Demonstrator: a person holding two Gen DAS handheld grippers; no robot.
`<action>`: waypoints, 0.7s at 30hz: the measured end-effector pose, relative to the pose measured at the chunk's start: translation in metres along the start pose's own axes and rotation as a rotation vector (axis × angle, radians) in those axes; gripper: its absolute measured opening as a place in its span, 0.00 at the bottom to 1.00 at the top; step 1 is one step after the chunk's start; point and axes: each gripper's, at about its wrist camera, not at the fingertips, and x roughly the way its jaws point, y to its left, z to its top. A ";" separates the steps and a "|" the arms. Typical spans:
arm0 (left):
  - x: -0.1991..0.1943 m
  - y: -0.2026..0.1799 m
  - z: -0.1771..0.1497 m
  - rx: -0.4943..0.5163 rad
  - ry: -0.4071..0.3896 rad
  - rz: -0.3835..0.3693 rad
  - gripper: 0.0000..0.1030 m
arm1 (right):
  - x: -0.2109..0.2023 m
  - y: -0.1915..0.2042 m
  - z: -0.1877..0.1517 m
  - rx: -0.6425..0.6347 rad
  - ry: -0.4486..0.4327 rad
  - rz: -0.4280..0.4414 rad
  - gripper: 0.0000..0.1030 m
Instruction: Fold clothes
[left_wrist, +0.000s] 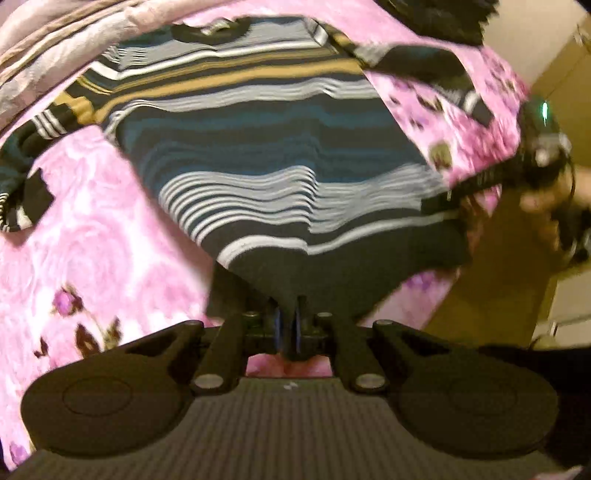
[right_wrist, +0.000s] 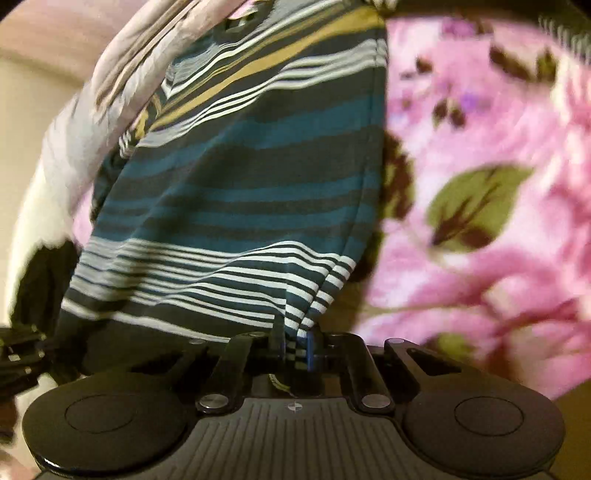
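While spread face-up across the pink floral fleece blanket, striped knit sweater in bands of dark navy, teal, mustard and white, lifted at its bottom hem and pulled taut toward both cameras. Left hand-held gripper, black with blue pads, pressed together on the dark hem band, pinching the striped knit sweater at about the middle of that edge. Fabric fanning up and away from the pinch in a cone, white stripes rippling with motion blur. Right hand-held gripper likewise clamped tight, biting a bunched fold of the navy-and-white striped edge at the sweater's right side seam. In the left wrist view, right hand-held gripper also seen far right at the sweater's corner, gripped by a hand, a small green light glowing on its body. Collar lying at the far end, near a rumpled pale lilac-grey quilt heaped along the blanket's far edge. One sleeve flung out left with its striped cuff folded back on the blanket, the other stretched toward the top right. Dark fuzzy item at the top edge, too blurred to identify. Tan floor showing beyond the blanket's edge, lower right
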 end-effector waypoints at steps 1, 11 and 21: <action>0.000 -0.003 -0.001 -0.011 0.006 -0.011 0.05 | -0.012 -0.003 0.000 -0.024 0.002 -0.031 0.08; 0.037 0.053 -0.013 -0.295 -0.017 0.024 0.46 | -0.054 -0.024 0.011 -0.218 -0.024 -0.278 0.08; 0.080 0.062 -0.003 -0.255 0.009 0.036 0.05 | -0.032 -0.021 -0.015 -0.201 0.000 -0.286 0.43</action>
